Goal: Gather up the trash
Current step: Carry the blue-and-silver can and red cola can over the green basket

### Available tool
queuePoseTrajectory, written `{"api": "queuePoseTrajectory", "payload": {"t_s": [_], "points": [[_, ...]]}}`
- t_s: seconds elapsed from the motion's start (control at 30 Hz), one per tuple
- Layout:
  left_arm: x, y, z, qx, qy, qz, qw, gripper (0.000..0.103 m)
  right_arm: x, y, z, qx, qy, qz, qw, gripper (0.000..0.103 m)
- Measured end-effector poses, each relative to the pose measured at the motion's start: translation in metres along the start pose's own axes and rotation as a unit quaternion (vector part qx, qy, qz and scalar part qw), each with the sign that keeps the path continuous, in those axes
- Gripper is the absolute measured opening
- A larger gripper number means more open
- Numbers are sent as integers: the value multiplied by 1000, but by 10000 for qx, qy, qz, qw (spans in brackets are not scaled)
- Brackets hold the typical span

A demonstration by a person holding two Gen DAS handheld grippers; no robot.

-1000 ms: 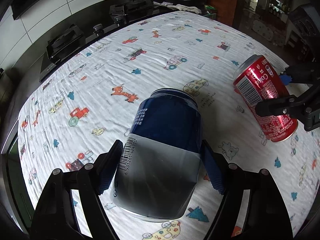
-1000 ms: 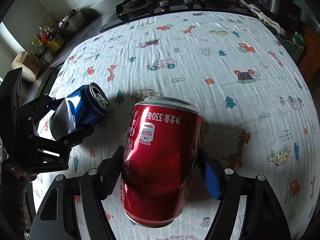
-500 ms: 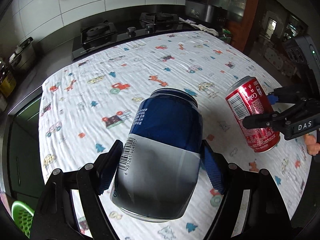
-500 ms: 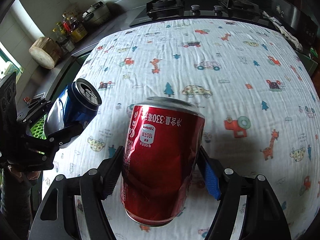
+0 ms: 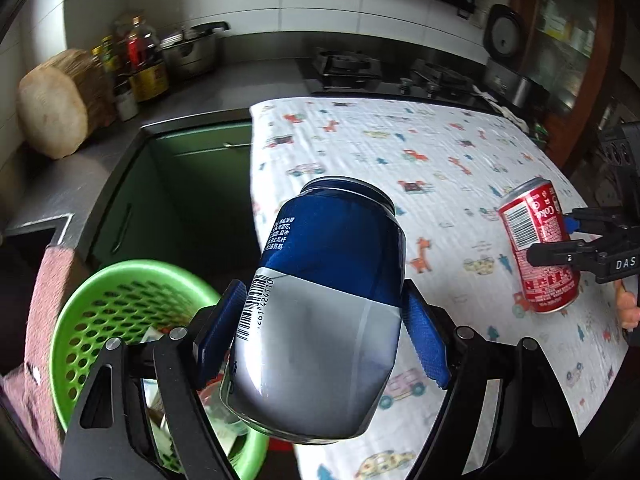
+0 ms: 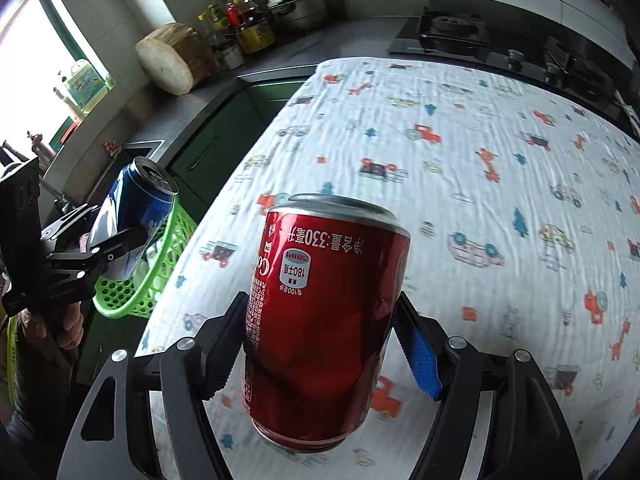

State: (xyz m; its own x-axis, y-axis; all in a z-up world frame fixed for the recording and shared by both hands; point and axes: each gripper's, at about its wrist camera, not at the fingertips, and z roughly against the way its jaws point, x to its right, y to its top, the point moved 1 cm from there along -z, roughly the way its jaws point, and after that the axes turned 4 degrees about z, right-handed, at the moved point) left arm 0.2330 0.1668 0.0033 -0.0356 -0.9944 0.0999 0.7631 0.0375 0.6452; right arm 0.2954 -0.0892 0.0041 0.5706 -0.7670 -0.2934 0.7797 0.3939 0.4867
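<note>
My left gripper (image 5: 320,332) is shut on a blue and silver can (image 5: 324,292), held in the air past the table's left edge, over a green mesh basket (image 5: 100,304) with some trash inside. My right gripper (image 6: 320,344) is shut on a red cola can (image 6: 324,320), held above the table's left part. The right wrist view shows the blue can (image 6: 140,200) and the left gripper (image 6: 108,248) above the basket (image 6: 160,276). The left wrist view shows the red can (image 5: 536,244) in the right gripper (image 5: 560,236).
The table has a white cloth (image 6: 480,168) printed with cars and animals. A dark counter (image 5: 80,160) on the left holds a wooden block (image 5: 56,112), bottles (image 5: 136,64) and a pot (image 5: 192,52). A gas stove (image 5: 348,68) stands behind the table. A pink towel (image 5: 44,320) hangs at the left.
Both grippers have swung left with their cans. The left gripper has passed the table's left edge and now holds the blue can over the green basket.
</note>
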Motion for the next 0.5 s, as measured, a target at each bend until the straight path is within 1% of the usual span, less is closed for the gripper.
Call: {"api": "queuePoseTrajectory", "payload": {"t_s": [0.1,0.2,0.3,0.4,0.5], "points": [[-41,-15,14,36,322,328,9989,76,-34,11,-15,-33,227,223,9995,69],[-76,-30,20,29,683,574,9960,76,-67,22,-30,-72,440,416,9981,69],[-108,-45,20,-79,933,853,9919,76,-95,33,-44,-97,637,546,9964,69],[-134,-63,15,-244,1027,1169,9875,76,-124,43,-59,-136,810,672,9944,69],[-155,-78,9,-401,1076,1423,9831,77,-149,51,-72,-152,894,812,9926,69]]}}
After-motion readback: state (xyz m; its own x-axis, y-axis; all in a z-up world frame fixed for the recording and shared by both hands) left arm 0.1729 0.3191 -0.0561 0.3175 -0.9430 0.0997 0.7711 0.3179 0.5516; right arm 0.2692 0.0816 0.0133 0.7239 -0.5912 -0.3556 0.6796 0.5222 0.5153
